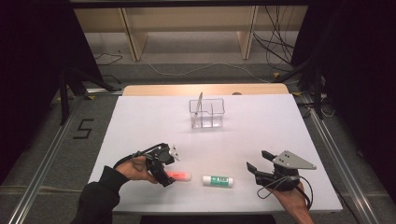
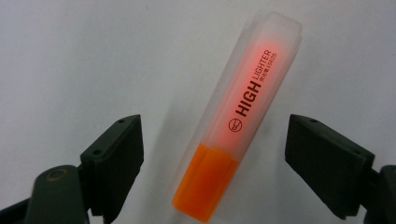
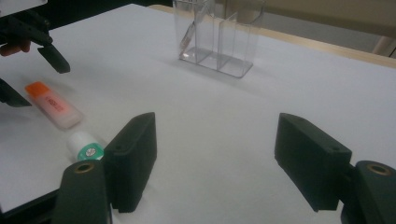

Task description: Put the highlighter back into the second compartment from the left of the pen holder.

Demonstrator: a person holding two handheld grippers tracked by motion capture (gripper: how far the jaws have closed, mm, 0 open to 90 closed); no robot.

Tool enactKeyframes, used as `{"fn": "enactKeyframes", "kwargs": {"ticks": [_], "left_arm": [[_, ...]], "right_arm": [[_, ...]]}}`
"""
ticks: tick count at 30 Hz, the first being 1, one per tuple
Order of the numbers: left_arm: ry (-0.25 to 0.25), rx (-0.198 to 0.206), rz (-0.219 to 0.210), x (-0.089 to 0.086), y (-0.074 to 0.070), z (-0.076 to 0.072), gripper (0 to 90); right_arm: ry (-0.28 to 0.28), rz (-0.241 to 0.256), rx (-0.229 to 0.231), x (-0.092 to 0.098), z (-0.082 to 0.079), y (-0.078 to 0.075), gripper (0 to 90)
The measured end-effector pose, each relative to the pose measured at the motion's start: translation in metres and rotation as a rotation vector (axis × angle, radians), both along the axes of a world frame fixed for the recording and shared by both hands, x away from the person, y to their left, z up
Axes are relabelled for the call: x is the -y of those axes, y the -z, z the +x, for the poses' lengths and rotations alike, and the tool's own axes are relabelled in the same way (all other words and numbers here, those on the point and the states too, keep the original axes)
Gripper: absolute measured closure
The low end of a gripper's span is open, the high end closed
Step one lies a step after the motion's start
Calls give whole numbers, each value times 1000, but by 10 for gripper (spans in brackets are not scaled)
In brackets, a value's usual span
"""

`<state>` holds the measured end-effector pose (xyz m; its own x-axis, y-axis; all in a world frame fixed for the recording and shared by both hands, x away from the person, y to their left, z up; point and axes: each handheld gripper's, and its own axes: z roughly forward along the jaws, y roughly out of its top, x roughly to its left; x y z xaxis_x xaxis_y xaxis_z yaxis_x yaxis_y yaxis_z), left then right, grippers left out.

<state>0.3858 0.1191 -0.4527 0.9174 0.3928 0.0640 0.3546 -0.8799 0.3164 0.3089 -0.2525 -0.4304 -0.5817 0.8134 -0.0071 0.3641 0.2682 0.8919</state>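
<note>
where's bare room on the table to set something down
Free: the wide band between the clear organizer and the highlighter, plus both sides of the organizer. Crowded: the near edge, where the left gripper, highlighter, glue stick and right gripper sit.

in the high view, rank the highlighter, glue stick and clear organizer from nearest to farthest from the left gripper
1. Orange highlighter, lying right at the left gripper, between its open jaws.
2. Glue stick, further right on the table.
3. Clear organizer, toward the table's far side.
</note>
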Motion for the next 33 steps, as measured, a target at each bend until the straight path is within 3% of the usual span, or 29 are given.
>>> {"fn": "enactKeyframes", "kwargs": {"ticks": [5, 14, 27, 33], "left_arm": [[-3, -5, -5, 2, 1, 0, 189], [31, -9, 27, 5, 2, 1, 214], [89, -24, 85, 8, 3, 0, 331], [118, -21, 93, 10, 3, -1, 399]], "right_arm": [[1, 8, -2, 0, 0, 0, 278], [-1, 14, -2, 0, 0, 0, 249], [-5, 17, -3, -1, 0, 0, 250], [-9, 10, -1, -1, 1, 0, 251]]}}
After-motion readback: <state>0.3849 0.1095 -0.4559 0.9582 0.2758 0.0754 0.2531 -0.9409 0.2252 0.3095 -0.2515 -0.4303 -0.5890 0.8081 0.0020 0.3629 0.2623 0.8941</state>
